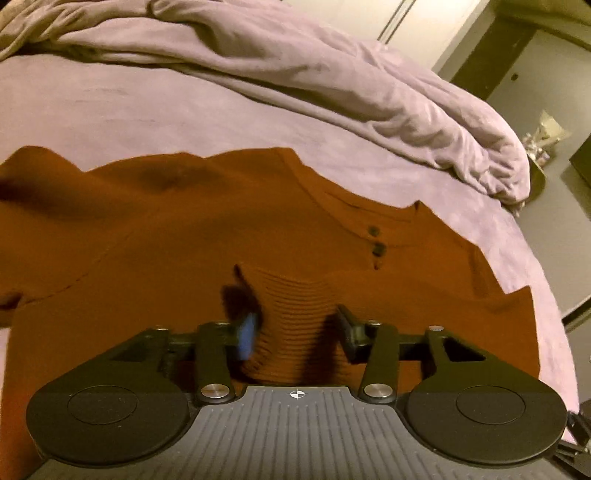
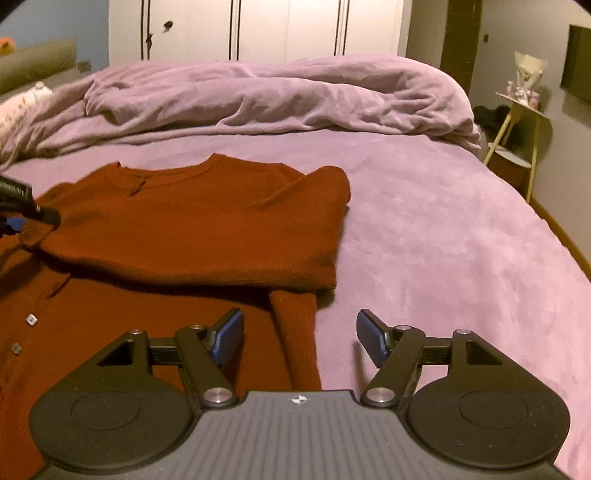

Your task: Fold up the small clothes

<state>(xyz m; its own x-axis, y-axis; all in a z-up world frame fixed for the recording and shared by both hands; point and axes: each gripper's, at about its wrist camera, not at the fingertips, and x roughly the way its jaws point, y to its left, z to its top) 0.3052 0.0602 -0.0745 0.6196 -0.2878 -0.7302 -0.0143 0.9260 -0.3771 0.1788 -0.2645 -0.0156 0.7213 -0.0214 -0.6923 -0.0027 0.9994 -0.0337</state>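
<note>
- Rust sweater [image 2: 192,229] spread on the purple bed [image 2: 443,229], partly folded.
- Left tongs [image 1: 299,328] parted, ribbed cuff [image 1: 291,314] lying loose between, unpinched.
- Right tongs [image 2: 299,339] wide apart, empty; other sleeve cuff [image 2: 295,314] just ahead, long axis running away along the fingers, nearest the right hand.

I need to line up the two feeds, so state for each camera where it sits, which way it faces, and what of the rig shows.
Left wrist: sits on the left gripper, looking down across the rust sweater toward the crumpled duvet; its fingers, slightly apart, straddle a ribbed cuff.
Right wrist: sits on the right gripper, facing up the bed toward the wardrobe; its jaws stand open over the sweater's edge, and the left gripper shows at the frame's left edge.
Shared: sweater, duvet, bed.
</note>
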